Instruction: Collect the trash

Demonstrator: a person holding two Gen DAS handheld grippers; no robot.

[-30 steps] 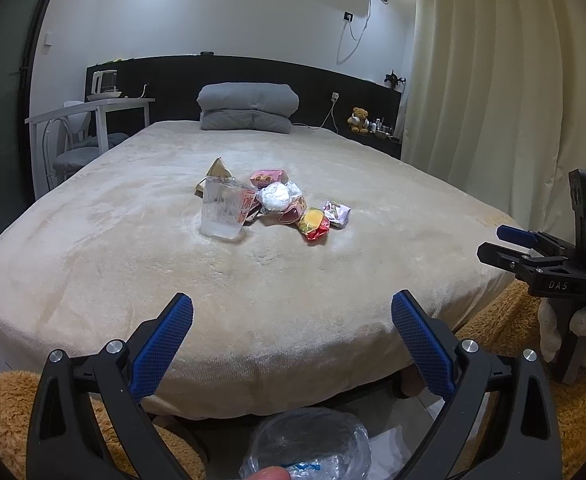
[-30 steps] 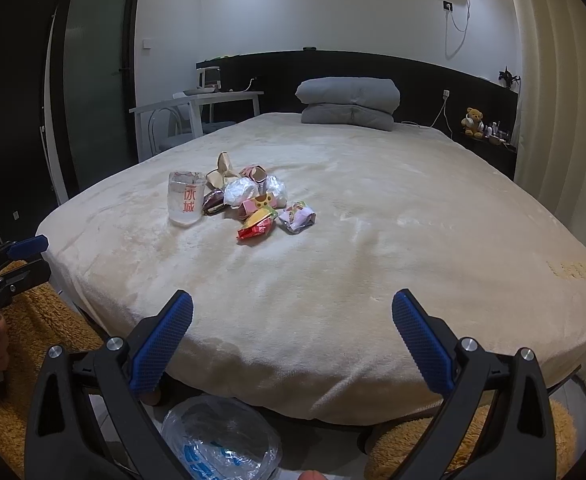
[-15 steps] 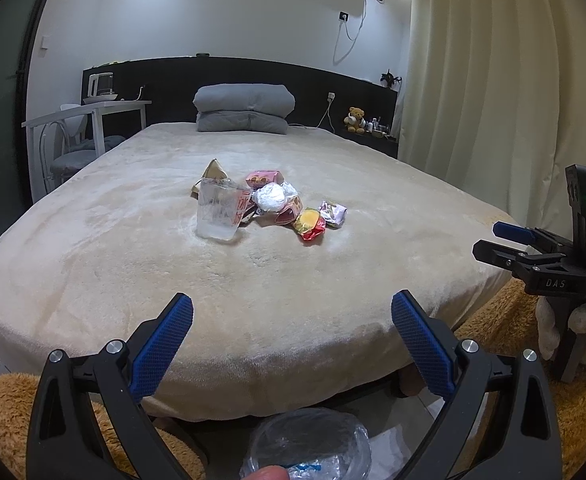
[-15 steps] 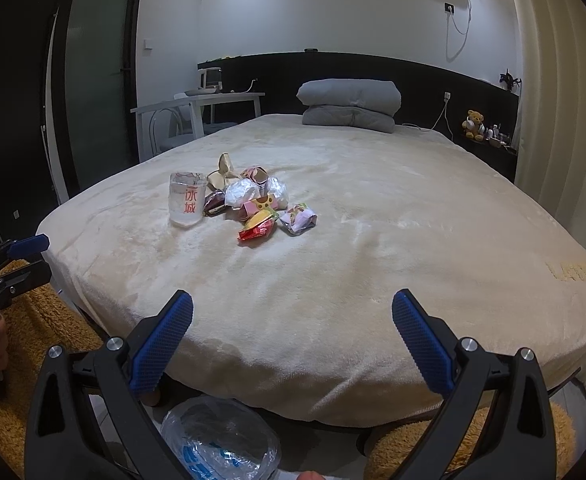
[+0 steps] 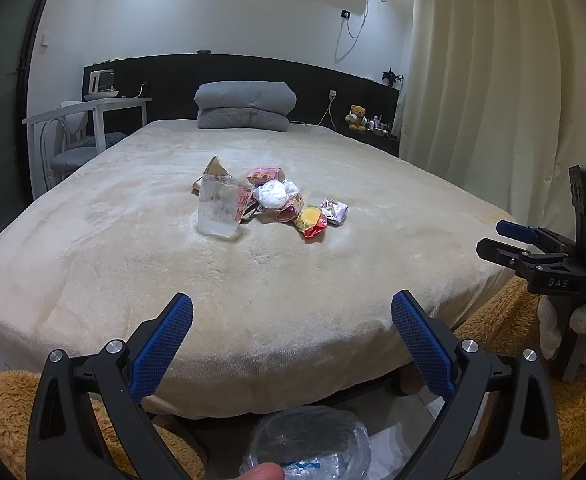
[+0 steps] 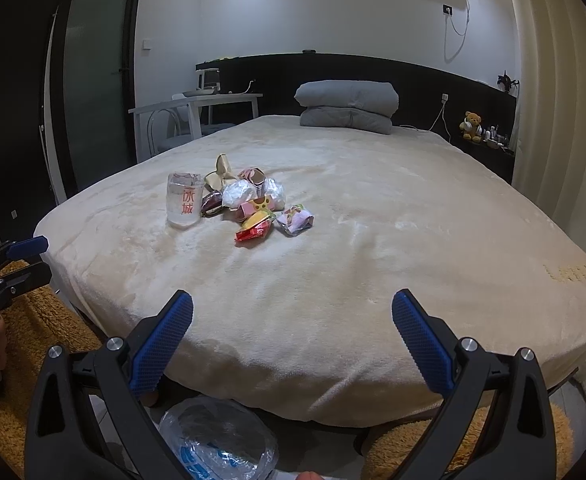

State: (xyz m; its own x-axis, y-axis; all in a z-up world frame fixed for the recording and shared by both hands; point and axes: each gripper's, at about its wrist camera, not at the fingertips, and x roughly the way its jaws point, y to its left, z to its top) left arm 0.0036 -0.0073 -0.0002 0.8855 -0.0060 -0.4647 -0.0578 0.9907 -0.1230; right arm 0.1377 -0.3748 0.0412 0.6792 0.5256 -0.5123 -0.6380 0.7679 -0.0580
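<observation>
Trash pile (image 5: 277,204) strung left to right on the bed (image 5: 253,280), clear cup (image 5: 220,210) upright at its left end, your left tongs (image 5: 292,328) and right tongs (image 6: 292,326) both spread wide, holding nothing.

Left claw (image 5: 292,322): jaws spread wide, nothing between the blue pads, held level. Right claw (image 6: 292,322): same wide spread, empty, level. Right claw gripped by a white-gloved hand (image 5: 565,326); both claws side by side.

My right hand-held gripper (image 5: 533,252) body: "DAS"
Clear plastic cup (image 6: 184,204): red characters "冰城"
</observation>
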